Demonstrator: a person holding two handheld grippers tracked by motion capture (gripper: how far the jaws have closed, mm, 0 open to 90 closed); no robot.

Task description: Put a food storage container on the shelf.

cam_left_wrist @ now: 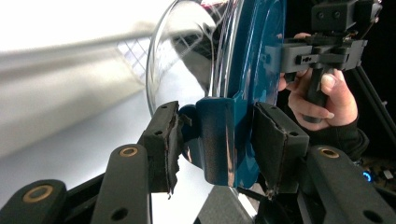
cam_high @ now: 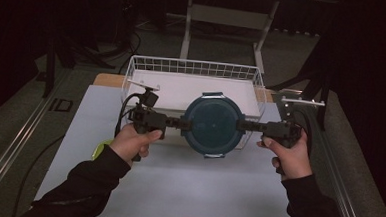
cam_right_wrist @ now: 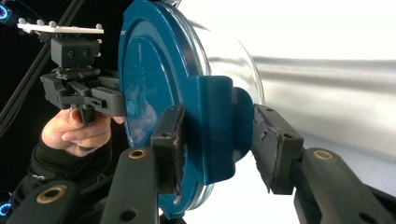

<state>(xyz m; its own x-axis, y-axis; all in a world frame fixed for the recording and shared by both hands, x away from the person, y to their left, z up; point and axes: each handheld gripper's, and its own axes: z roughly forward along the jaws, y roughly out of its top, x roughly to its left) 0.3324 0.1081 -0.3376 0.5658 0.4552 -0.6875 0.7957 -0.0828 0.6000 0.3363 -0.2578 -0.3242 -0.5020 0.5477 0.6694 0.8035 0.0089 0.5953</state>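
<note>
A round glass container (cam_high: 214, 123) with a teal snap lid hangs level above the front rim of a white wire basket (cam_high: 193, 67). My left gripper (cam_high: 182, 123) is shut on the lid's left clasp and my right gripper (cam_high: 241, 125) on its right clasp. In the left gripper view the jaws of the left gripper (cam_left_wrist: 217, 144) pinch the teal clasp (cam_left_wrist: 215, 140), with the clear bowl (cam_left_wrist: 182, 60) rising behind it. In the right gripper view the right gripper (cam_right_wrist: 217, 140) squeezes the opposite clasp (cam_right_wrist: 215, 126) beside the lid's face (cam_right_wrist: 149, 93).
The basket stands at the far edge of the white table mat (cam_high: 177, 183), with a white sheet inside. A yellow-green object (cam_high: 100, 147) peeks out beside the left wrist. Metal rails run along both table sides. A white table frame (cam_high: 188, 23) stands behind.
</note>
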